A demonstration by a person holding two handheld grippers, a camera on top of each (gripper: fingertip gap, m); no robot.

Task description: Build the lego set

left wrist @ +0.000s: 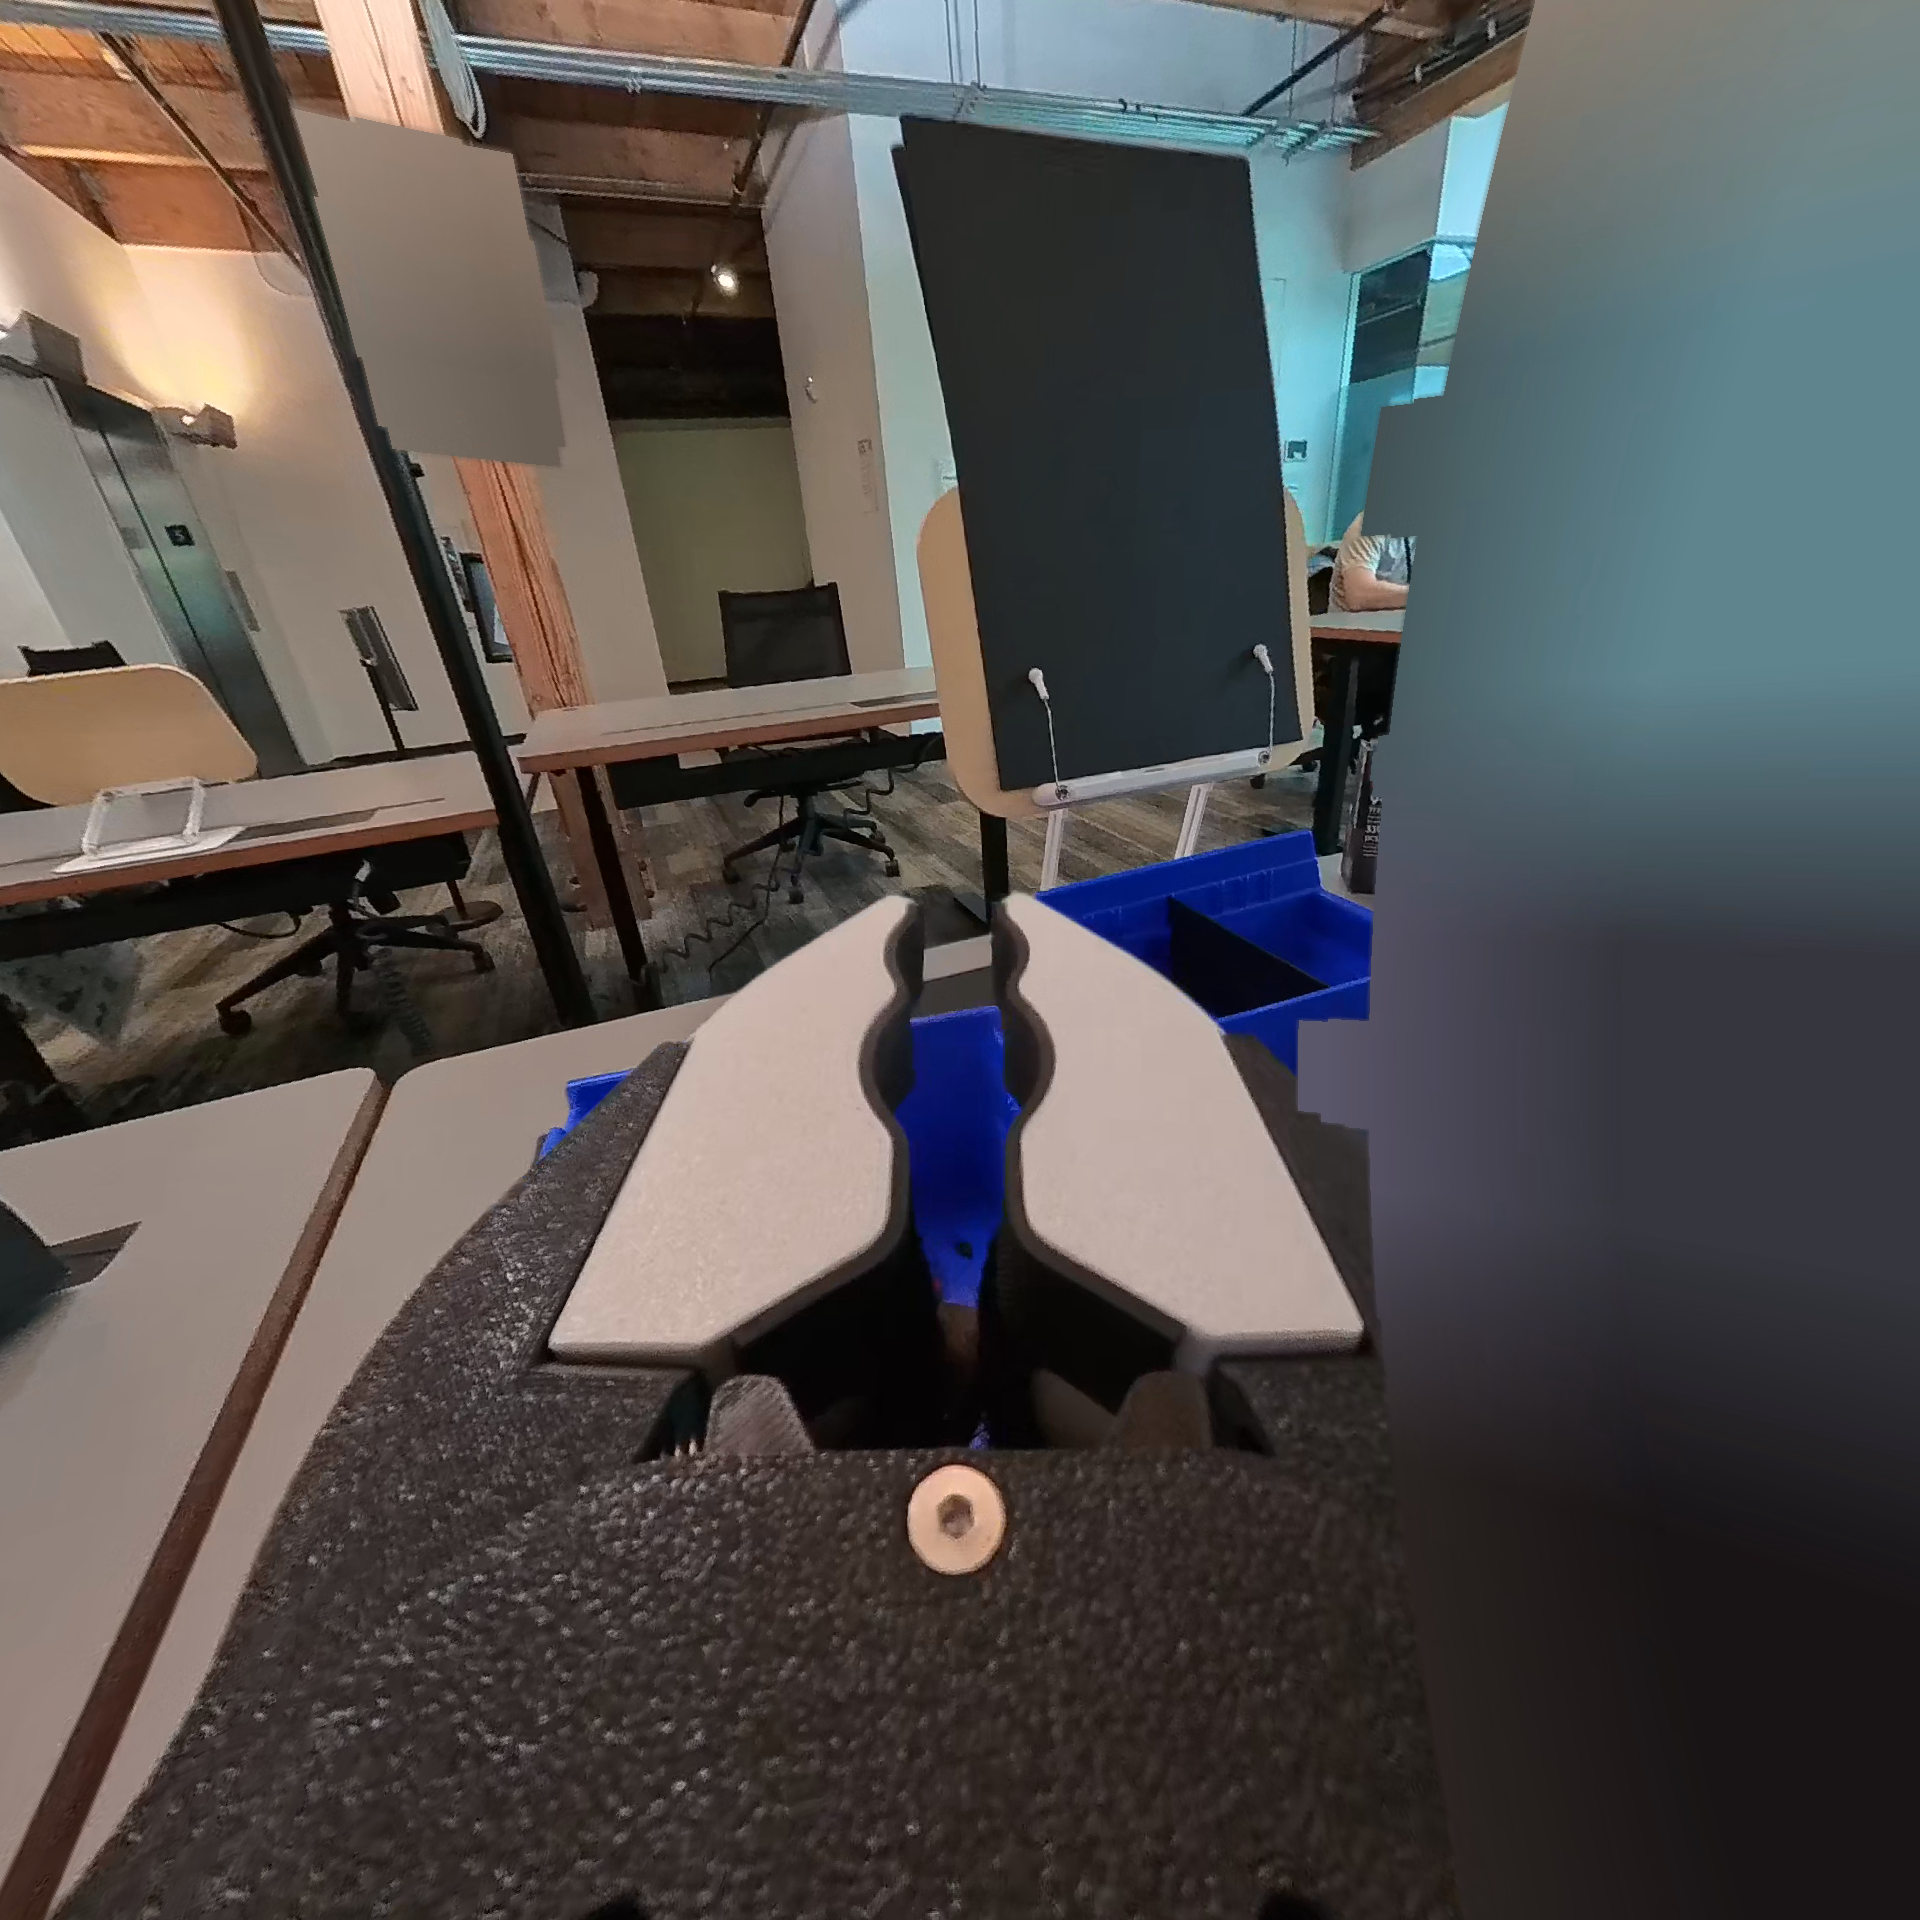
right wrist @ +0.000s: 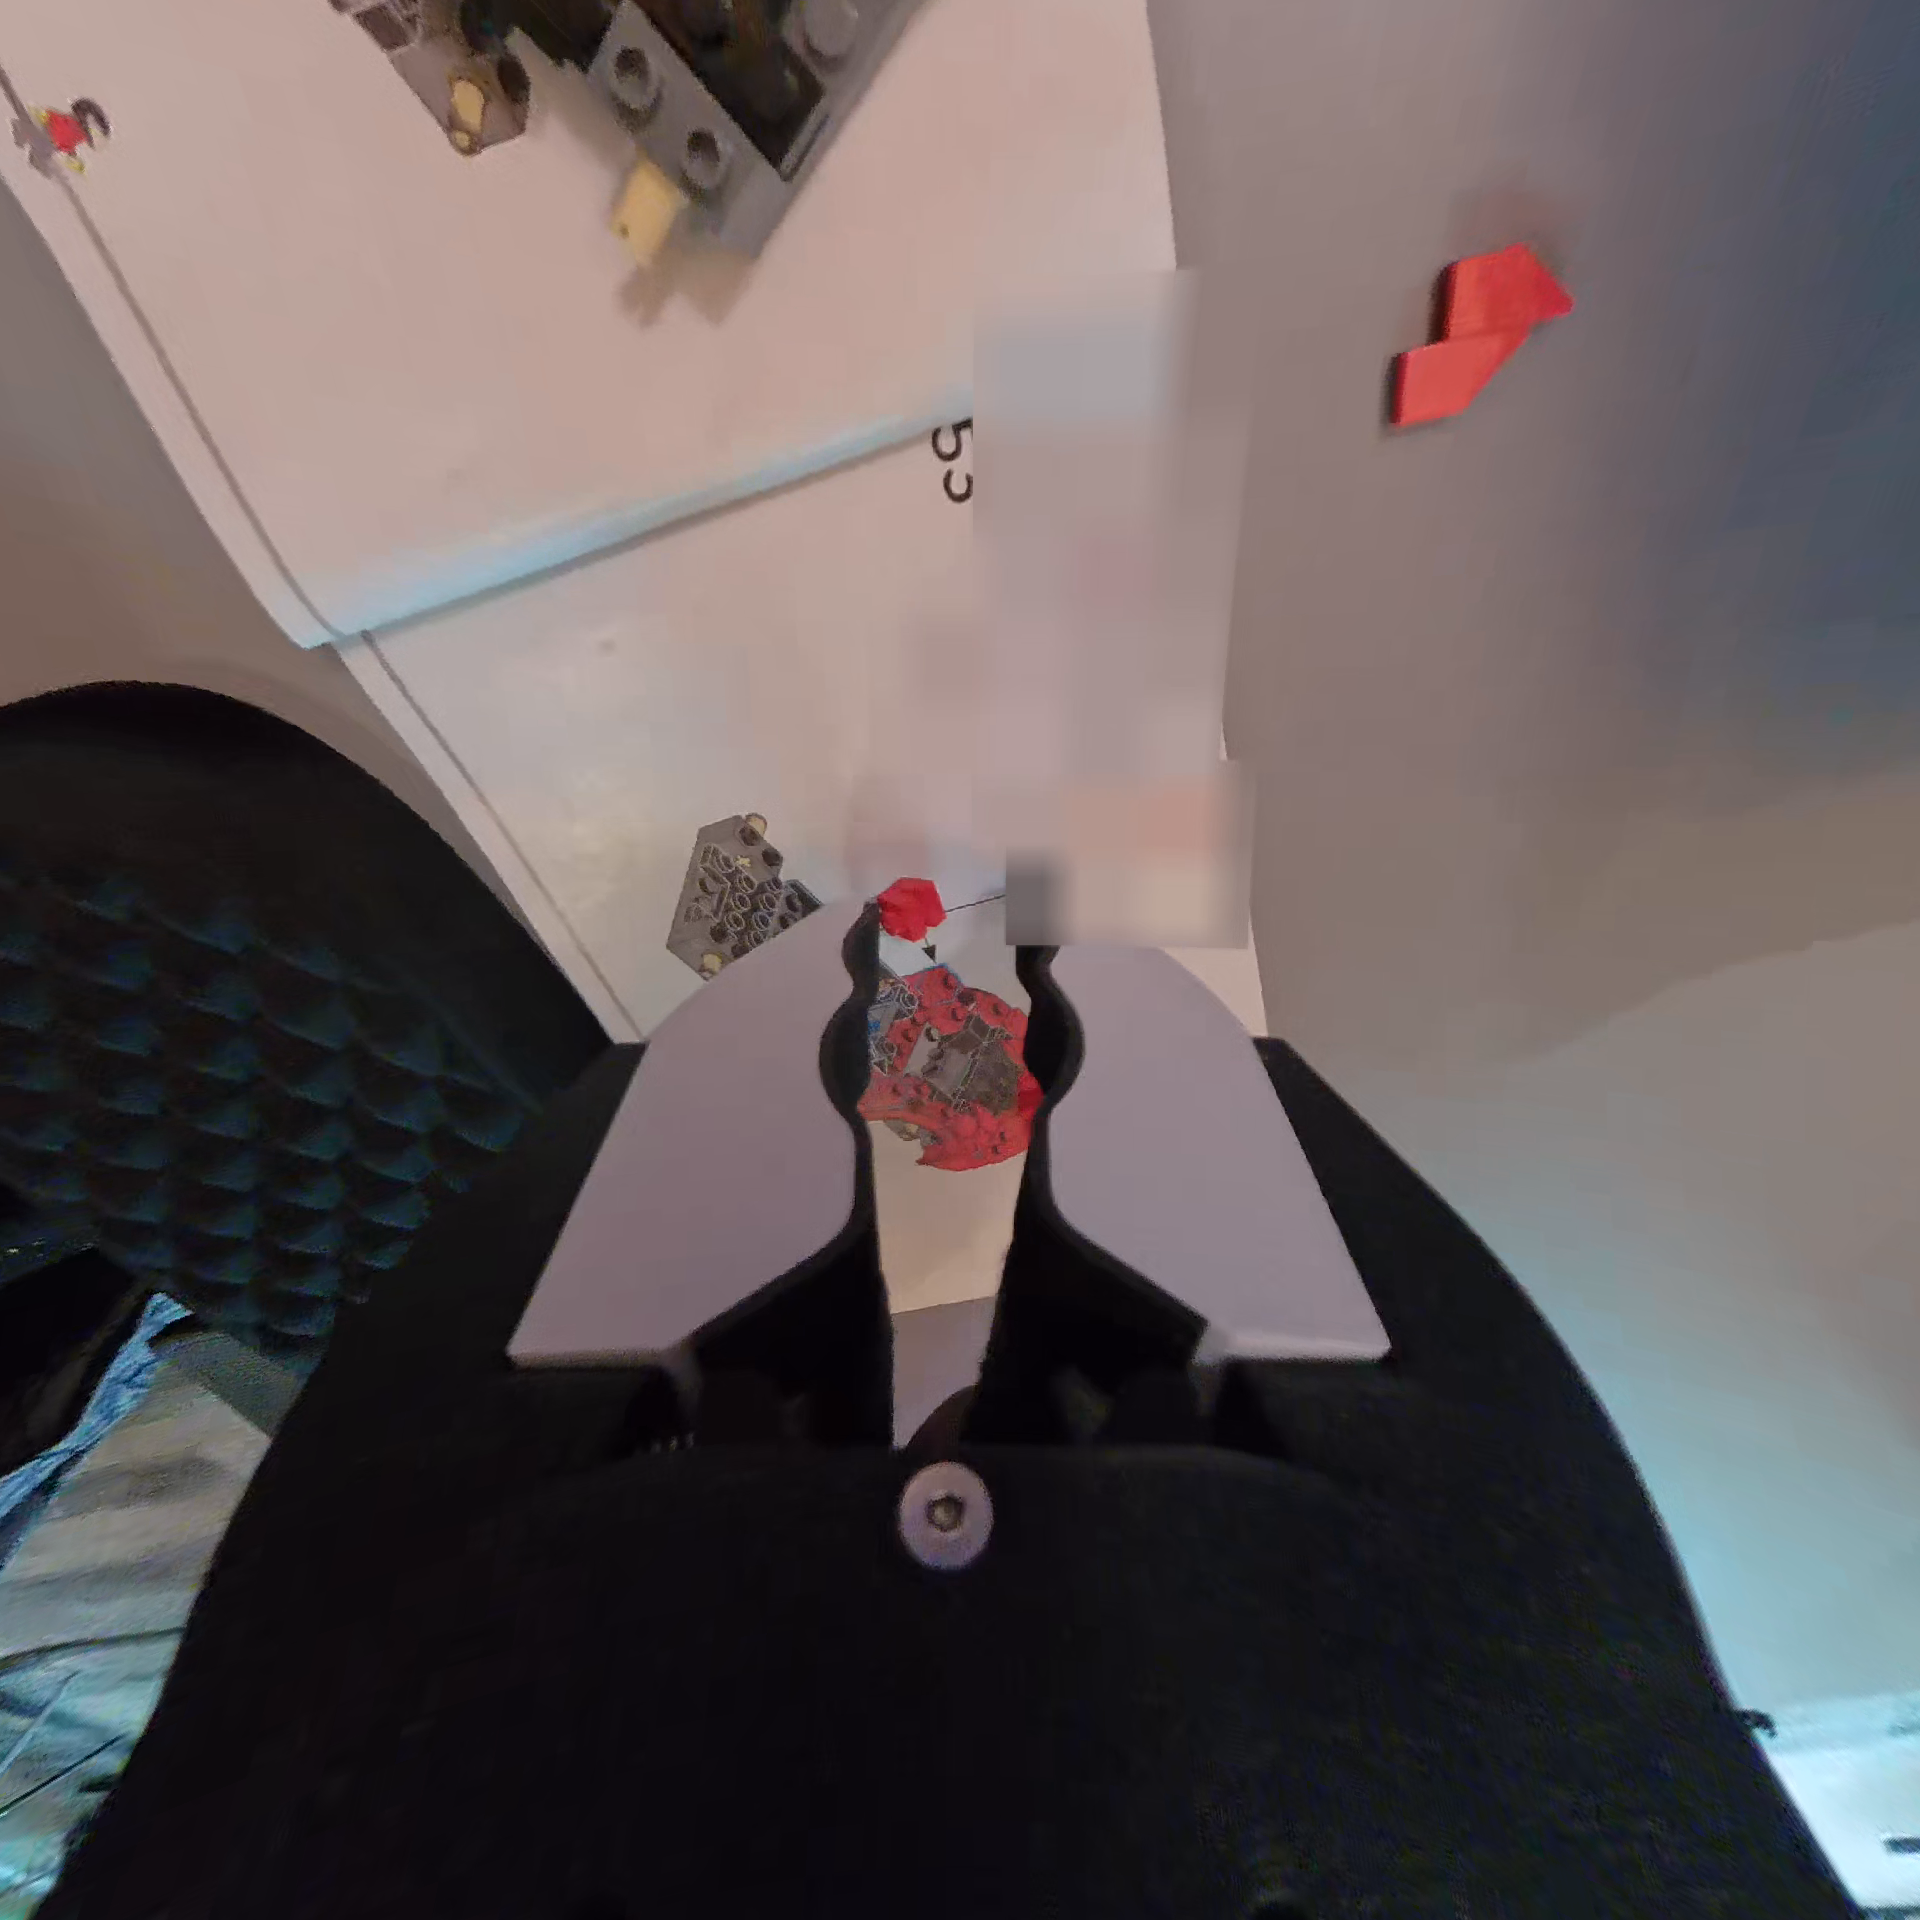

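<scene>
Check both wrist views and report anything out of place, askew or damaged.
Nothing looks damaged or spilled. One loose red piece lies alone on the grey table, apart from the open instruction booklet, which sits at a slant in the right wrist view. The blue bins ahead of the left gripper look orderly.

My left gripper point(left wrist: 958, 935) is raised over the grey bench point(left wrist: 343, 1299), its two pale fingers point(left wrist: 769, 1143) parted by a narrow gap with nothing visibly held between the tips. Below and just beyond them sits a blue bin point(left wrist: 1247, 935) with a black divider point(left wrist: 1242, 961) splitting it into compartments. Farther back a black board point(left wrist: 1101, 457) leans on a stand, and office desks point(left wrist: 717, 727) and chairs point(left wrist: 800, 810) fill the room behind.
</scene>
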